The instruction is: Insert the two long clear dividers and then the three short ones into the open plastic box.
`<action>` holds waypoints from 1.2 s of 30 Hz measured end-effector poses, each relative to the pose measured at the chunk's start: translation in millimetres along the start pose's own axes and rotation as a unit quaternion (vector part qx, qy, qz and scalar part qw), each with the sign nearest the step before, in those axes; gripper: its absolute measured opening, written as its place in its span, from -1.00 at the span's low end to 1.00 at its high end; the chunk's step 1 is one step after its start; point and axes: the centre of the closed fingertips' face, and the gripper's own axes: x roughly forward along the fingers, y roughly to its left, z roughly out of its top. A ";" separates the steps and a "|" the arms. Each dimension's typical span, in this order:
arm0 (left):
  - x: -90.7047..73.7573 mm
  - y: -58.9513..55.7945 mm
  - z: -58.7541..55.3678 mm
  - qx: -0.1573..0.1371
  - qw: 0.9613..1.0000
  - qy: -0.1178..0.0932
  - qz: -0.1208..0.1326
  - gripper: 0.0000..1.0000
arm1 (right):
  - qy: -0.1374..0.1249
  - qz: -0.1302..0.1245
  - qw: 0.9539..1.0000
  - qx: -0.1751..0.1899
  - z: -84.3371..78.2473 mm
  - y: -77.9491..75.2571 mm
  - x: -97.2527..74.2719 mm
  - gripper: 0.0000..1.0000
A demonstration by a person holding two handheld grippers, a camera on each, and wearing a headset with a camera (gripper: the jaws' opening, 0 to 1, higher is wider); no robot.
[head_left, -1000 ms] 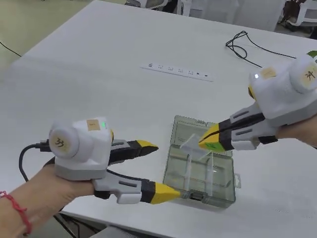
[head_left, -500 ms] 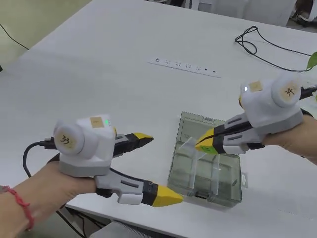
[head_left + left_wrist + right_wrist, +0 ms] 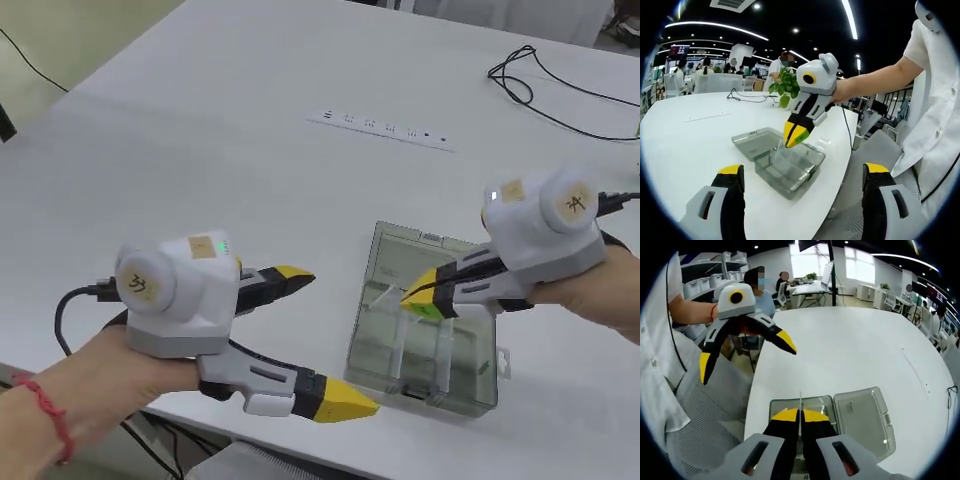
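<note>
The open clear plastic box (image 3: 372, 352) lies near the table's front edge, its lid (image 3: 400, 246) flat behind it. Two long clear dividers (image 3: 400, 346) stand upright inside. My right gripper (image 3: 419, 296) hovers over the box's middle, shut on a clear divider (image 3: 384, 294) that points down into the tray. In the right gripper view this divider (image 3: 800, 401) shows edge-on between the shut jaws (image 3: 800, 415), above the box (image 3: 782, 405). My left gripper (image 3: 325, 340) is left of the box, open and holding nothing. The left gripper view shows its jaws (image 3: 802, 175) spread wide, facing the box (image 3: 790, 172) and the right gripper (image 3: 796, 134).
A white power strip (image 3: 385, 128) lies further back on the white table (image 3: 200, 150), and a black cable (image 3: 535, 85) coils at the far right. The table's front edge runs just below the box. People sit at desks in the background.
The head camera has shifted a little. The right gripper still holds the divider over the box, slightly lower. The left gripper stays open beside it.
</note>
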 end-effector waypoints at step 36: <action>6.3 3.0 3.5 -0.001 1.000 -0.001 -0.014 1.00 | 0.031 0.013 0.999 -0.028 -13.7 -8.0 37.8 -0.95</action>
